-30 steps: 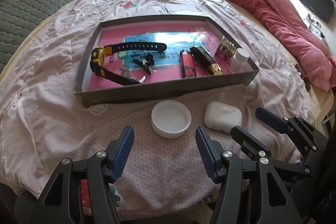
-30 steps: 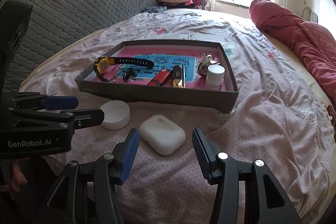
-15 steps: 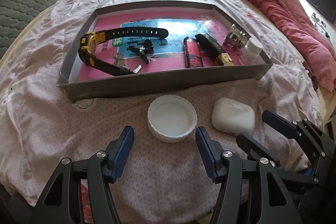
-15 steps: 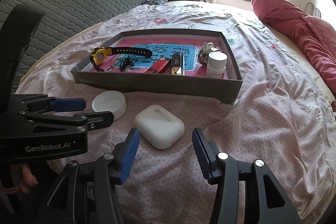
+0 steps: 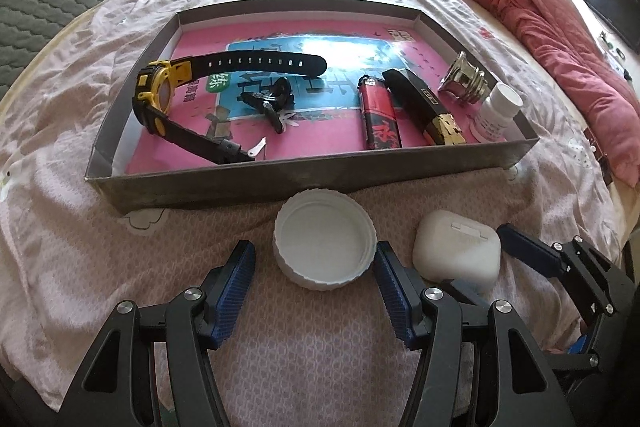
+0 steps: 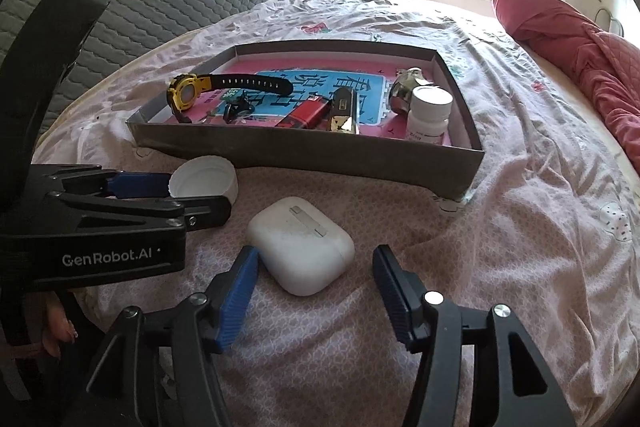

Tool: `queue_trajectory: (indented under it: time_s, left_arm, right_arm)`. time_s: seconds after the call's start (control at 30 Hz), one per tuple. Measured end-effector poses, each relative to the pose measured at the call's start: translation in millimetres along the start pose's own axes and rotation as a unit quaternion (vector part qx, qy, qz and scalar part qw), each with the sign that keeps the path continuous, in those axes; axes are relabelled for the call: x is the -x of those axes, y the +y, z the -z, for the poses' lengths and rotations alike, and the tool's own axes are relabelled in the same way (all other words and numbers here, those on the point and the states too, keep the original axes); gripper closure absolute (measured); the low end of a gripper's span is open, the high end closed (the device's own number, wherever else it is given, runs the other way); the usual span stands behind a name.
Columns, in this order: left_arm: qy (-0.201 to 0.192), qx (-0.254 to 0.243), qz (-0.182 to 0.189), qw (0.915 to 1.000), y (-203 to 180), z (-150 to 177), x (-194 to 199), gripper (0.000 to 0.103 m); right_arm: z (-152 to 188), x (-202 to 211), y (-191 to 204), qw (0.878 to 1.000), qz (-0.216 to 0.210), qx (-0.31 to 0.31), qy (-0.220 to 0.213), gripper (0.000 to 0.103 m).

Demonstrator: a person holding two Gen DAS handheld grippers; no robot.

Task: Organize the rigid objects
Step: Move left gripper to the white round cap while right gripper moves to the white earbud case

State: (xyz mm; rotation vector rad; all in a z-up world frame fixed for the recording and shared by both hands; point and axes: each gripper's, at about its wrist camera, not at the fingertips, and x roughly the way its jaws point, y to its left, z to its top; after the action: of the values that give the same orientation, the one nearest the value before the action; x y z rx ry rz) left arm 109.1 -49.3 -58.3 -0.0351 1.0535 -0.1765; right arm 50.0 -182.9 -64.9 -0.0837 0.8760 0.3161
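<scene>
A white round cap point(image 5: 324, 249) lies open side up on the pink bedspread, just in front of the grey tray point(image 5: 280, 183). My left gripper point(image 5: 314, 267) is open, its blue pads on either side of the cap's near half without pressing it. To the right lies a white earbud case point(image 6: 300, 245). My right gripper point(image 6: 316, 265) straddles the case's near end; its jaws are opening and no pad presses the case. The right gripper point(image 5: 492, 267) also shows in the left wrist view, around the case point(image 5: 456, 255).
The tray point(image 6: 300, 155) holds a yellow-black watch point(image 5: 160, 95), a red lighter point(image 5: 378, 115), a black-and-gold lighter point(image 5: 424, 107), a shiny metal piece point(image 5: 462, 79), a white pill bottle point(image 6: 430, 113) and a small black item point(image 5: 268, 99). A red quilt point(image 5: 540, 23) lies at the right.
Both grippers have come down and forward, so the cap and the earbud case now sit between their fingertips. The right gripper's jaws stand wider than before.
</scene>
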Motion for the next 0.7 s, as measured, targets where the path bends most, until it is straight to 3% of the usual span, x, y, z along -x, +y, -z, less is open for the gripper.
queue_trajectory:
  time_s: [0.37, 0.7]
  left_arm:
    - [-0.003, 0.001, 0.002, 1.0, 2.1, -1.2, -8.3, 0.04]
    - [-0.005, 0.002, 0.002, 1.0, 4.0, -3.1, -11.3, 0.04]
  right_arm:
    - [-7.3, -17.2, 0.6, 1.0, -0.02, 0.017, 0.002, 0.04]
    - [-14.7, -31.6, 5.9, 0.999, -0.013, 0.031, 0.004, 0.039]
